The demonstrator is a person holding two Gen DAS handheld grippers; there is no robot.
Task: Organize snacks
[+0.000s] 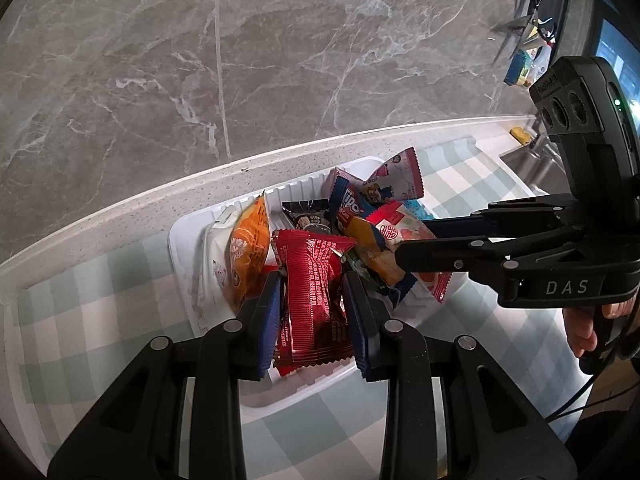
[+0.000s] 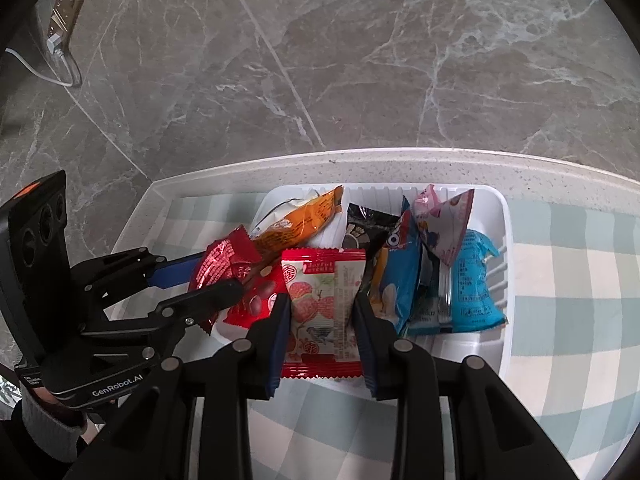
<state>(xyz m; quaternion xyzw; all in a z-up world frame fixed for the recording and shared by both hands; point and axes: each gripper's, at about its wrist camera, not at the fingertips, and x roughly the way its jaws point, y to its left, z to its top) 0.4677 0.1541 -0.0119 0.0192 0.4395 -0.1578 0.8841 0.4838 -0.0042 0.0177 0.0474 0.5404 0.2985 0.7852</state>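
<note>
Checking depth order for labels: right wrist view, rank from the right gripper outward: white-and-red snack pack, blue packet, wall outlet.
1. White-and-red snack pack: between the right gripper fingers.
2. Blue packet: right end of the white tray.
3. Wall outlet: far upper left, on the marble wall.

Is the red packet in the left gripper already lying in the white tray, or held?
Held. The left gripper is shut on the red packet, blue pads pressing both sides, above the white tray.

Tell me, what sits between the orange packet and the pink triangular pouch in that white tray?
A black snack packet, seen from the right claw's camera.
</note>
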